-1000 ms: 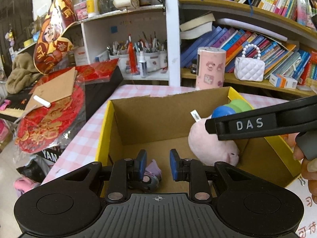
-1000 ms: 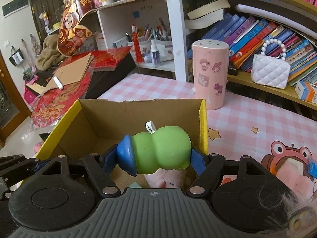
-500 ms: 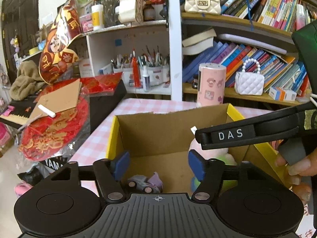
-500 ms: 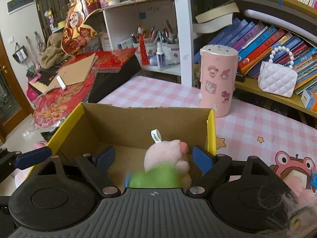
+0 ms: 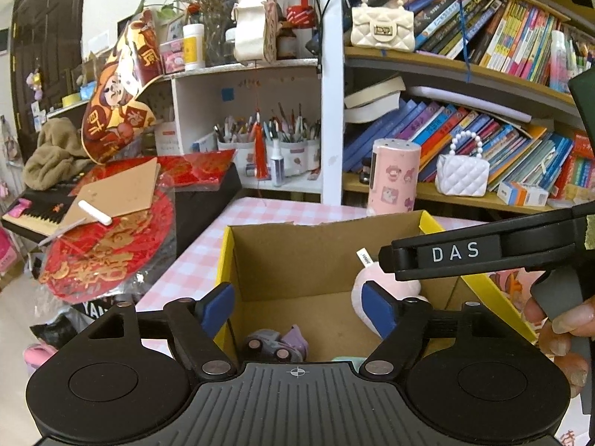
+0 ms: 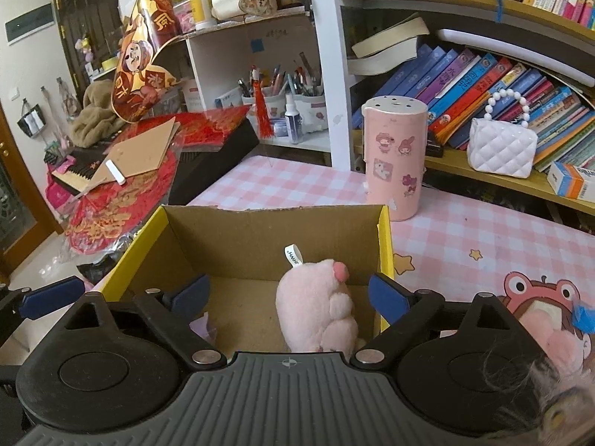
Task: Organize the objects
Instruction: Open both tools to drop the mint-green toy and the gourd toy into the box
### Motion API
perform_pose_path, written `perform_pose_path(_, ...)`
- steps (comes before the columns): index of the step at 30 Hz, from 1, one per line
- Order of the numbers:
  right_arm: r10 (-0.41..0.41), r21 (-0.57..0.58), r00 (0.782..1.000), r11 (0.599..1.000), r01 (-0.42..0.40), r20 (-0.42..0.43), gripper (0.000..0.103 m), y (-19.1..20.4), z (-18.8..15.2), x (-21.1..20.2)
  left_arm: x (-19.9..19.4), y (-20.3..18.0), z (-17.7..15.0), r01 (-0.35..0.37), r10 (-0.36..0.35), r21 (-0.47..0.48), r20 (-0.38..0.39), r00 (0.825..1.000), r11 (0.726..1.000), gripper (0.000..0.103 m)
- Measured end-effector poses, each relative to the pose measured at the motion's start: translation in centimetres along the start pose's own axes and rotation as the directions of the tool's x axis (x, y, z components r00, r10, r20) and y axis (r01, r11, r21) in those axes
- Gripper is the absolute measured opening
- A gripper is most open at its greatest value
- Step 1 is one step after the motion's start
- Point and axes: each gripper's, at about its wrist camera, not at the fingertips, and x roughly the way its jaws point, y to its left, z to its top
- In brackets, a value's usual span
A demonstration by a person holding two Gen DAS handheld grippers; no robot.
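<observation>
Pink-checked table [image 6: 465, 230]: cardboard box [image 6: 275, 230] holds pink plush pig [image 6: 316, 308] and toy car [image 5: 271, 343]; both tongs, left [image 5: 297, 303] and right [image 6: 288, 293], just opened, hover empty; another plush [image 6: 550, 330] remains outside.

Home study corner: crammed bookshelves [image 5: 483, 137], pen cups [image 5: 267, 148], pink checked tablecloth [image 6: 465, 230], festive decorations [image 5: 111, 111].

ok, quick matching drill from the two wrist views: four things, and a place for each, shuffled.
1. pink plush toy
2. toy car
3. pink canister
4. white quilted purse

A. on the bookshelf
B. in the box, right side
C. standing on the checked tablecloth behind the box
D. in the box, near left corner

Pairs: 1-B, 2-D, 3-C, 4-A
</observation>
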Motion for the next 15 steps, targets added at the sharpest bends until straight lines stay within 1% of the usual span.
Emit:
perform_pose_path(4,-0.014,0.001,1.000,1.000,0.014,0.008,0.093,0.5,-0.6,-1.1,-1.0,0.1,-0.4,0.010,-0.010,-0.002,0.013,1.000,1.000,0.078)
perform_pose_path(7,-0.023,0.003,1.000,1.000,0.023,0.018,0.093,0.9,-1.2,-2.3,-2.0,0.3,-0.7,0.013,-0.013,-0.011,0.026,1.000,1.000,0.084)
perform_pose_path(9,-0.034,0.004,0.999,0.999,0.033,0.036,0.093,1.2,-1.5,-3.2,-2.7,0.5,-0.9,0.013,-0.012,-0.017,0.039,0.999,1.000,0.086)
perform_pose_path(15,-0.067,0.041,0.993,0.997,0.064,0.101,0.093,1.7,-2.8,-6.5,-5.3,0.9,-1.8,0.016,-0.016,-0.010,0.060,0.998,1.000,0.087)
